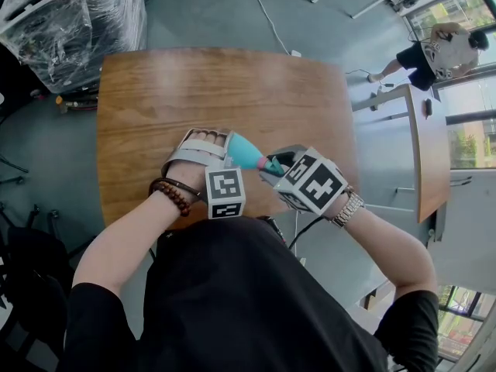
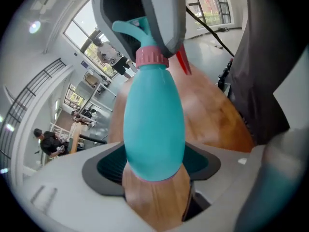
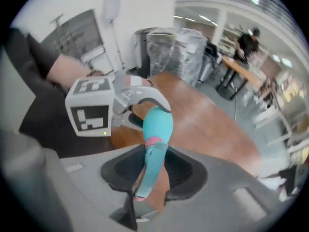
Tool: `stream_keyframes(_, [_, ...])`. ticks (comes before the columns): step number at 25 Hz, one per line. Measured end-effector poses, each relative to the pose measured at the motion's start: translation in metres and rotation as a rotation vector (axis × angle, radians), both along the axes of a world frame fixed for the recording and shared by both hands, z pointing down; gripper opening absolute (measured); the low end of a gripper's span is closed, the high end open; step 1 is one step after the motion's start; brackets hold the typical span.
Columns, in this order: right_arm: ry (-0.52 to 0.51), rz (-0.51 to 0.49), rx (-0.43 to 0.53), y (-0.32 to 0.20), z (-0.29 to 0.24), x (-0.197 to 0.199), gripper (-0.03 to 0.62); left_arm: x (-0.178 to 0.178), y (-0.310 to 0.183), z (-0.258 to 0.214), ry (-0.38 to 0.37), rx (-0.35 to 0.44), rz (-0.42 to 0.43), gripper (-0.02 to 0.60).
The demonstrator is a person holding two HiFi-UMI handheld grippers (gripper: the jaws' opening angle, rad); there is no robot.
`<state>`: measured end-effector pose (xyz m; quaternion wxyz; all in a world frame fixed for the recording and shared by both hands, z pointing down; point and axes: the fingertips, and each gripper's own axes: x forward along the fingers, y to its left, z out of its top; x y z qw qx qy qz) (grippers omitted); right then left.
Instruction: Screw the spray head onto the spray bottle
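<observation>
The spray bottle (image 2: pixel 154 124) lies on its side in the air just above the near edge of the table, its rounded lower body caught between the two pads of the left gripper (image 1: pixel 211 149), whose jaws stand wide and press on it from either side. Its neck points toward the right gripper (image 1: pixel 280 163), and there the spray head (image 3: pixel 150 164) sits between that gripper's jaws, which are drawn in to a middling gap and clamped on its narrow stem just past the pink collar (image 2: pixel 152 57). Head and bottle meet at that collar, so the two grippers face each other almost nose to nose, the marker cube (image 3: pixel 91 105) of the left one close by the bottle. Beneath them is a wooden table (image 1: pixel 232 84) with a warm brown, slightly glossy top and rounded corners. It stands on a grey floor in a bright, windowed room. A plastic-wrapped stack (image 1: pixel 77 14) sits off the far left corner, a second table (image 1: pixel 430 146) stands to the right, and a person (image 1: pixel 434 53) is well away beyond it. The bottle is smooth, opaque turquoise, egg-shaped and narrowing to the neck. The head is the same turquoise with a curved spout and a red trigger (image 2: pixel 183 62) below the collar.
</observation>
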<state>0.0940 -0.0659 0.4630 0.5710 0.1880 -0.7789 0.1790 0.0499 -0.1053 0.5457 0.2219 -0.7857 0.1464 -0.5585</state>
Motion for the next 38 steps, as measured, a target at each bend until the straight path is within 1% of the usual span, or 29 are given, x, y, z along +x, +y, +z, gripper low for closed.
stream_keyframes(1, [-0.062, 0.126, -0.08, -0.001, 0.003, 0.002, 0.118, -0.001, -0.002, 0.0, -0.021, 0.033, 0.002, 0.385])
stream_keyframes(3, [-0.213, 0.406, -0.278, -0.001, 0.01, 0.005, 0.118, -0.004, -0.005, 0.002, -0.053, 0.089, 0.009, 0.385])
stream_keyframes(4, [-0.29, 0.542, -0.375, -0.002, 0.011, 0.006, 0.118, -0.005, -0.006, 0.002, -0.061, 0.11, 0.011, 0.385])
stream_keyframes(5, [-0.354, 0.657, -0.453, -0.002, 0.012, 0.008, 0.118, -0.006, -0.007, 0.002, -0.064, 0.124, 0.013, 0.385])
stream_keyframes(6, [-0.4, 0.74, -0.503, -0.002, 0.013, 0.009, 0.118, -0.006, -0.008, 0.003, -0.063, 0.132, 0.014, 0.385])
stream_keyframes(7, [-0.429, 0.788, -0.528, -0.002, 0.014, 0.01, 0.118, -0.006, -0.008, 0.004, -0.06, 0.135, 0.016, 0.385])
stream_keyframes(8, [-0.445, 0.811, -0.537, -0.003, 0.014, 0.01, 0.118, -0.006, -0.008, 0.004, -0.054, 0.134, 0.018, 0.385])
stream_keyframes(10, [-0.452, 0.814, -0.532, -0.003, 0.015, 0.011, 0.118, -0.005, -0.007, 0.006, -0.04, 0.124, 0.017, 0.386])
stream_keyframes(15, [-0.426, 0.762, -0.484, 0.001, 0.01, 0.013, 0.128, 0.002, -0.002, 0.008, 0.009, 0.083, 0.012, 0.387])
stream_keyframes(17, [-0.421, 0.733, -0.443, 0.0, 0.006, 0.015, 0.205, 0.005, 0.0, 0.011, 0.033, 0.054, 0.0, 0.387])
stream_keyframes(19, [-0.427, 0.707, -0.398, -0.002, -0.001, 0.019, 0.23, 0.004, -0.001, 0.016, 0.055, 0.016, -0.017, 0.388])
stream_keyframes(21, [-0.455, 0.678, -0.353, -0.005, -0.009, 0.021, 0.236, 0.003, -0.002, 0.024, 0.088, -0.036, -0.041, 0.388])
stream_keyframes(24, [-0.494, 0.64, -0.257, -0.012, -0.024, 0.03, 0.238, 0.004, -0.003, 0.034, 0.178, -0.149, -0.102, 0.388])
stream_keyframes(27, [-0.513, 0.627, -0.118, -0.026, -0.041, 0.045, 0.238, 0.011, -0.008, 0.042, 0.31, -0.271, -0.166, 0.39])
stream_keyframes(30, [-0.504, 0.626, -0.002, -0.031, -0.047, 0.062, 0.238, 0.02, -0.014, 0.047, 0.431, -0.356, -0.207, 0.391])
stream_keyframes(33, [-0.505, 0.629, 0.083, -0.03, -0.046, 0.075, 0.238, 0.029, -0.025, 0.053, 0.535, -0.424, -0.27, 0.391])
stream_keyframes(35, [-0.533, 0.627, 0.118, -0.026, -0.045, 0.08, 0.236, 0.036, -0.033, 0.057, 0.591, -0.456, -0.308, 0.391])
stream_keyframes(38, [-0.566, 0.613, 0.16, -0.019, -0.04, 0.085, 0.231, 0.047, -0.045, 0.065, 0.644, -0.466, -0.352, 0.393])
